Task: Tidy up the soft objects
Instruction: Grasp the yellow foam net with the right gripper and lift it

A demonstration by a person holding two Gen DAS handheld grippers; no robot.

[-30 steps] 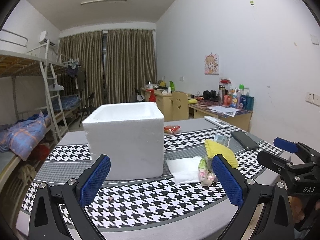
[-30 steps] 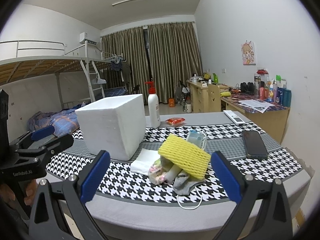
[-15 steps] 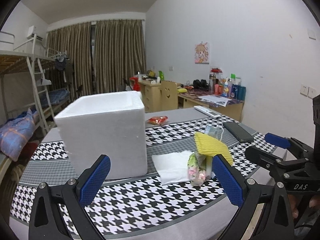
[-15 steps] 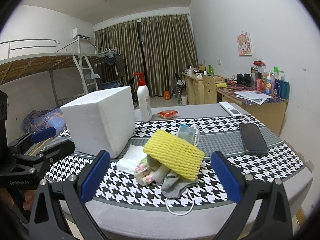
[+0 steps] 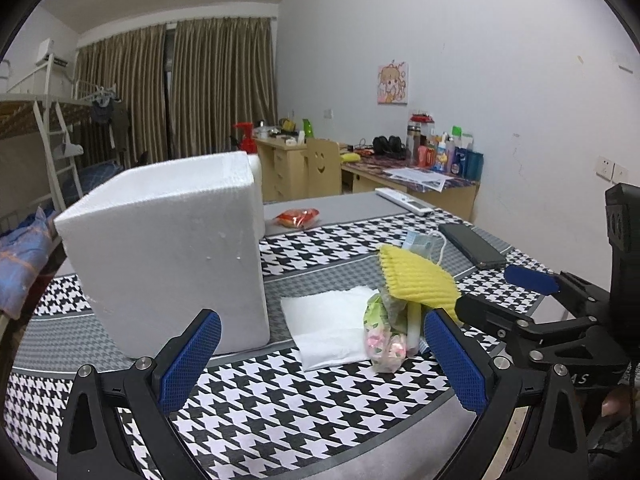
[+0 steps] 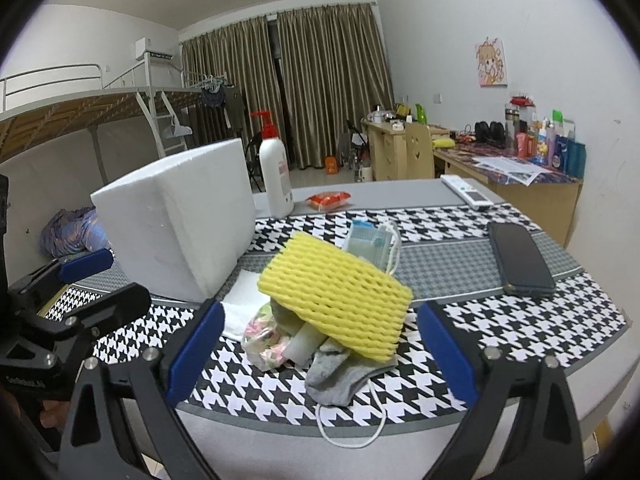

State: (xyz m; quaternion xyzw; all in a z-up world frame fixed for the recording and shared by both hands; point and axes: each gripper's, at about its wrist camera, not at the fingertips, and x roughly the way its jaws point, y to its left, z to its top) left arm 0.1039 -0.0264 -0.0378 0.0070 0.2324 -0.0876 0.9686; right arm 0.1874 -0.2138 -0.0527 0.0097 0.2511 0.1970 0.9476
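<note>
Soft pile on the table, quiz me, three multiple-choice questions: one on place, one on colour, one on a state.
1. What lies on top of the pile?
A. foam net
B. phone
C. remote

2. What colour is the foam net?
A. red
B. yellow
C. green

3. How is the right gripper?
A. shut on a sock
B. shut, holding nothing
C. open, holding nothing

Answers:
1 A, it rests over the sock and the other soft things.
2 B, plainly yellow in both views.
3 C, its blue pads stand wide apart on either side of the pile.

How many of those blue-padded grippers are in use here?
2. The left gripper is open before the white foam box; the right gripper is open, facing the yellow foam net atop the pile.
</note>
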